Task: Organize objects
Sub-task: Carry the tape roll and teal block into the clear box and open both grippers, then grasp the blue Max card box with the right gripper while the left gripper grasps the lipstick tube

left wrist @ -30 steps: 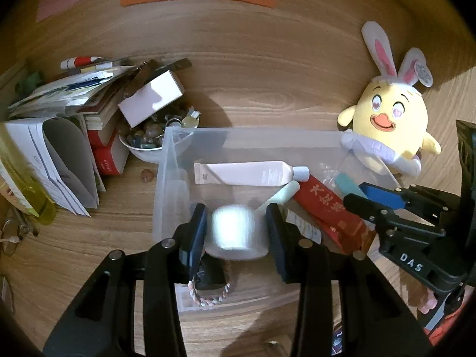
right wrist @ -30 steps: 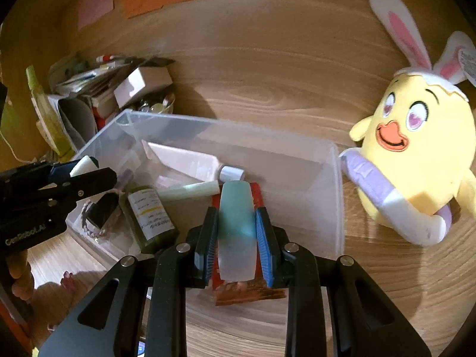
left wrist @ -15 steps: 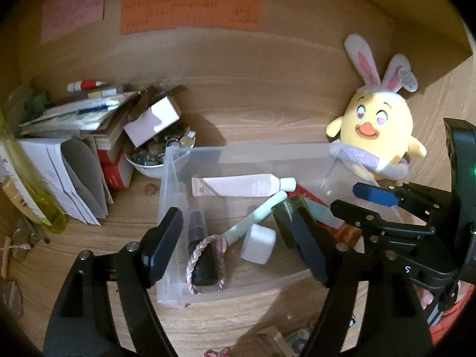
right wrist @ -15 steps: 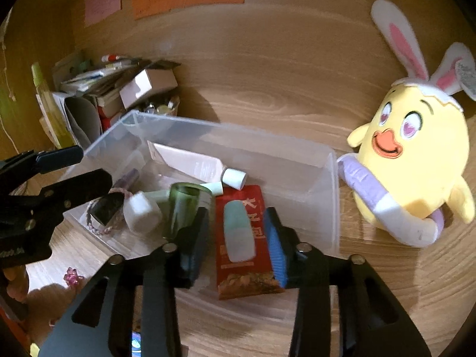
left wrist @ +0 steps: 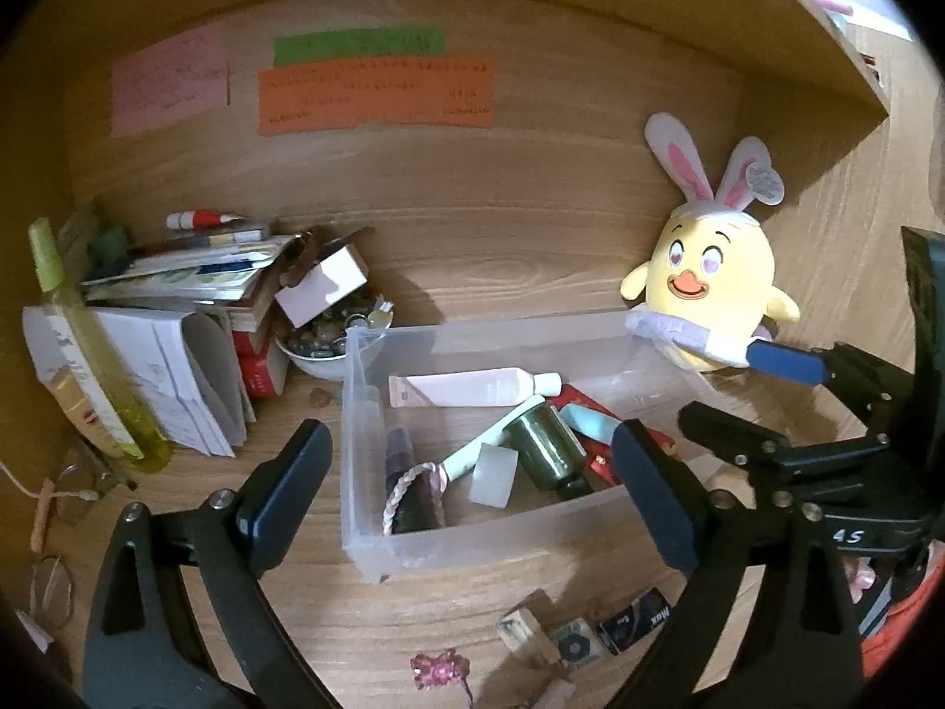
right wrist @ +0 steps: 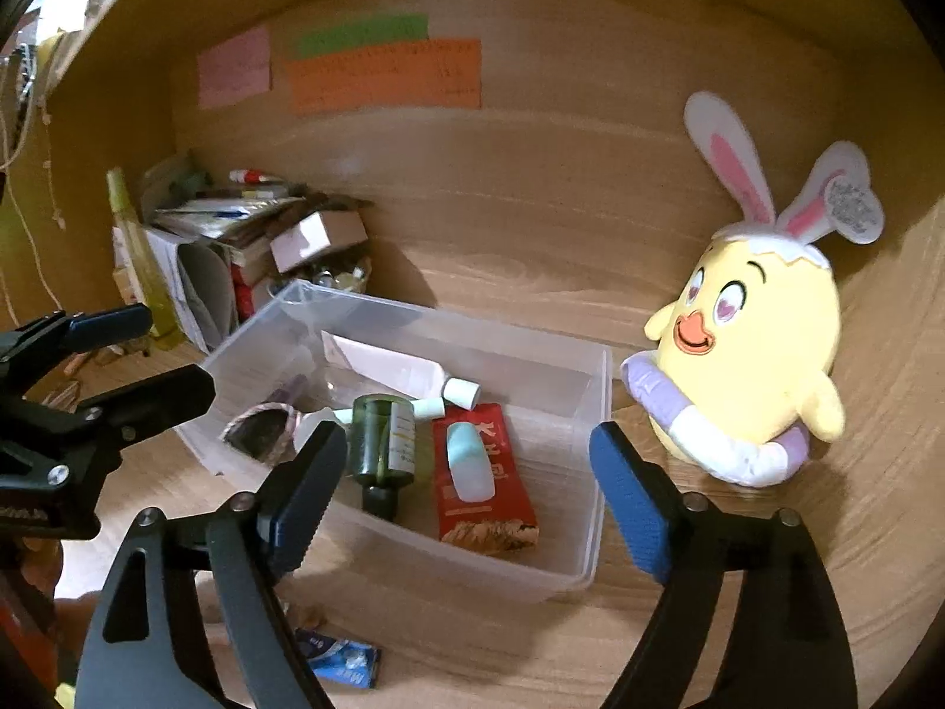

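Both grippers, left (left wrist: 466, 496) and right (right wrist: 466, 496), jaws opening, holding nothing, hovering over bin (left wrist: 472, 549); dropping back could be knocking the bottle (right wrist: 384, 437) inside.

A clear plastic bin (left wrist: 502, 537) is seen on the wooden tabletop (left wrist: 366, 620), framed by the left tool (left wrist: 466, 484), whose jaws are opening with nothing gripped between them. Inside the bin are laid a white tube (left wrist: 472, 387), a dark green bottle (left wrist: 546, 452), a small white block (left wrist: 493, 475) and a braided band (left wrist: 407, 487). A yellow plush chick (left wrist: 706, 286) is set just beyond the bin's far right corner, and the right tool (left wrist: 762, 390) is visible at the right edge.
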Demonstrator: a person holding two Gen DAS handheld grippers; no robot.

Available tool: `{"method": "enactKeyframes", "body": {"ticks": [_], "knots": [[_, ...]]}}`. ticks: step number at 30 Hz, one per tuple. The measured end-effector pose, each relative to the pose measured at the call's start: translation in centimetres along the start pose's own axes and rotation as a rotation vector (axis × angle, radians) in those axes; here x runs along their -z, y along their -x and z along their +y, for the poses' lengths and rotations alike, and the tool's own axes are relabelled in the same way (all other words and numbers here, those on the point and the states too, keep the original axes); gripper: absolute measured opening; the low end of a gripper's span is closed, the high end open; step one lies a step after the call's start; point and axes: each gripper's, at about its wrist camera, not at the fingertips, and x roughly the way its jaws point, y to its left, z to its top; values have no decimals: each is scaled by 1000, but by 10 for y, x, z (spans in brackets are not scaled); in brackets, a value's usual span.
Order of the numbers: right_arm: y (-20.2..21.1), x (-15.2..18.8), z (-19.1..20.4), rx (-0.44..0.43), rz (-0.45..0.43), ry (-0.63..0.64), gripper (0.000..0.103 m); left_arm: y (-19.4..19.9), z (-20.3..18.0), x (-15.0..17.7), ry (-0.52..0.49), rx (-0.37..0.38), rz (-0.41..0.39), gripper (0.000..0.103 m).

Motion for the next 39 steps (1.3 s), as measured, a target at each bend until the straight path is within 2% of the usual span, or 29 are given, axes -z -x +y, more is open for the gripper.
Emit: {"method": "enactKeyframes", "body": {"ticks": [7,12,21,32,39], "knots": [[22,14,4,-15,-14,-8,82,17,4,15,-9,-18,3,98],[27,31,7,-14,7,-9,82,21,8,33,-24,-29,39,98],[10,65,12,-33,115,-31,82,19,14,69,-22,-23,135,98],[-13,99,25,-73,248,-39,82,13,21,116,17,23,272,98],[-25,109,41,-95,297,-12,82,17,21,134,10,47,307,98]]}}
